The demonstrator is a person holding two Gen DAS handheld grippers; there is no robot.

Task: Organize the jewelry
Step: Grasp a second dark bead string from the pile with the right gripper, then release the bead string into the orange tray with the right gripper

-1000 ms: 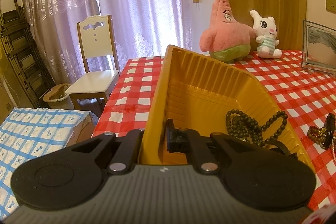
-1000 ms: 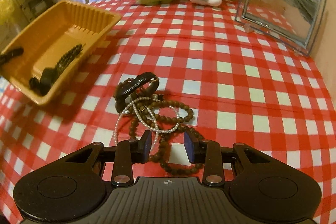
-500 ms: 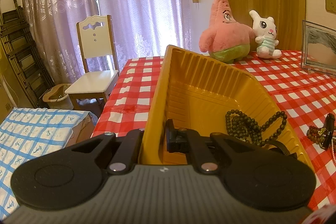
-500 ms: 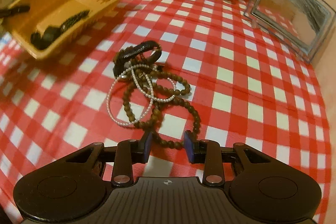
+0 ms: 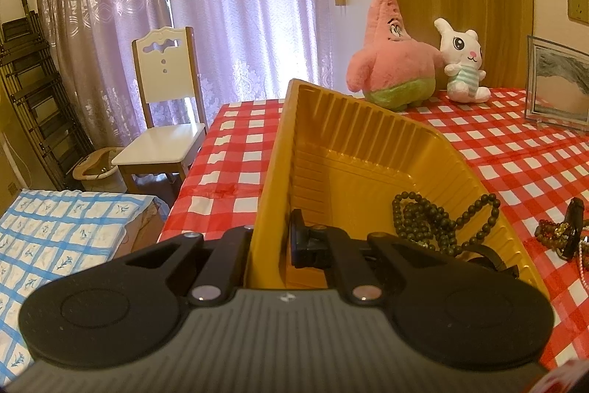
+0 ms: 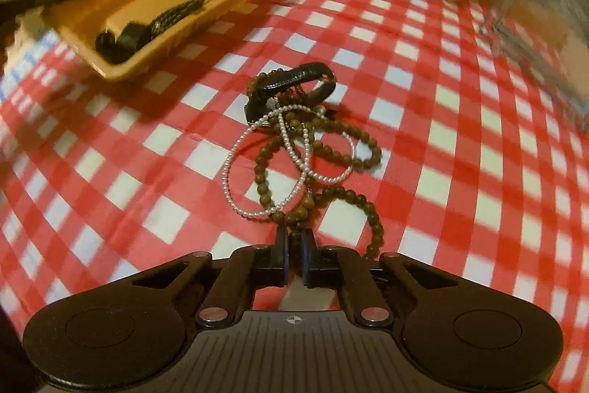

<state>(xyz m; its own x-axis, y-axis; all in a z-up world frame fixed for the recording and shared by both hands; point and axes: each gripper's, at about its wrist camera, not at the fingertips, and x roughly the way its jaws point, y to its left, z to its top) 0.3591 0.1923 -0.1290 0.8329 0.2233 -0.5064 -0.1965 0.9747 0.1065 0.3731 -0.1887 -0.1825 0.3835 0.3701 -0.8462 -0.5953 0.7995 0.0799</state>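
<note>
My left gripper (image 5: 272,245) is shut on the near wall of a yellow plastic tray (image 5: 368,150) and holds it tilted. A dark bead necklace (image 5: 434,220) and a black band lie inside the tray, also seen in the right wrist view (image 6: 147,28). A tangle of jewelry lies on the checked tablecloth: a brown bead necklace (image 6: 324,172), a thin pearl strand (image 6: 257,172) and a black bracelet (image 6: 294,80). My right gripper (image 6: 294,245) is shut on the near end of the brown bead necklace.
A pink starfish plush (image 5: 394,69) and a white bunny plush (image 5: 460,61) stand at the table's far side. A glass picture frame (image 5: 556,87) stands at the right. A white chair (image 5: 165,109) and a blue checked cloth (image 5: 55,245) are left of the table.
My right gripper moved down to the jewelry pile and closed on the brown bead necklace. The left gripper kept hold of the tray and did not move.
</note>
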